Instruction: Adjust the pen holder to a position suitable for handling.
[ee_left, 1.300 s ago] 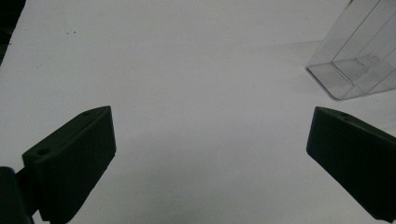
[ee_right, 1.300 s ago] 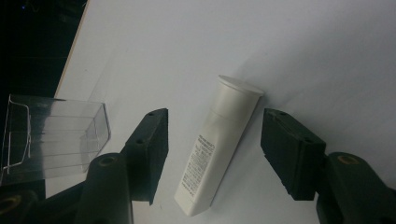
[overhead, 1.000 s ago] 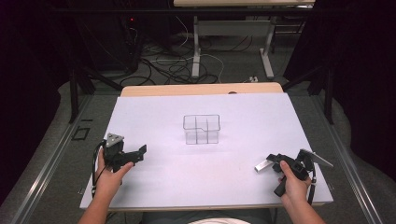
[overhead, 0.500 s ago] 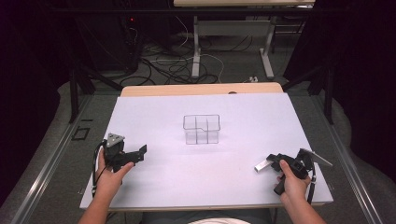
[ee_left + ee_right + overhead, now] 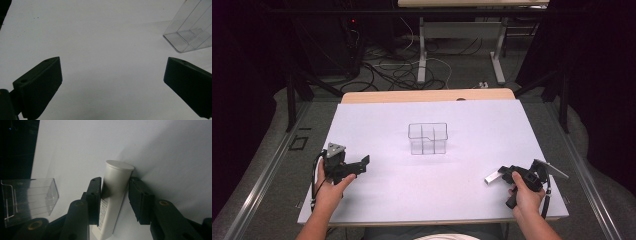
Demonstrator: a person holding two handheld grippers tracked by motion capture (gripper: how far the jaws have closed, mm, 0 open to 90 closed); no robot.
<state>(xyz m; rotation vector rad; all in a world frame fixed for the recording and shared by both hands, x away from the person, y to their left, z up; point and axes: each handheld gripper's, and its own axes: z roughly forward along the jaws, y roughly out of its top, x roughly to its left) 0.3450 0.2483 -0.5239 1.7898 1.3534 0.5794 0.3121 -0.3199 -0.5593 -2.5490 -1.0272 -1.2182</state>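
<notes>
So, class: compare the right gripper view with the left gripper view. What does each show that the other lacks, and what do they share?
Right gripper view alone: a white tube with a flat cap, clamped between the right gripper jaws. Left gripper view alone: the left gripper with its jaws spread wide and nothing between them. Both share the clear plastic organizer with its dividers, and the white table surface.

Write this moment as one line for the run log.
left gripper: open, holds nothing | right gripper: shut on white plastic tube | clear plastic divided box: mid-table, untouched
</notes>
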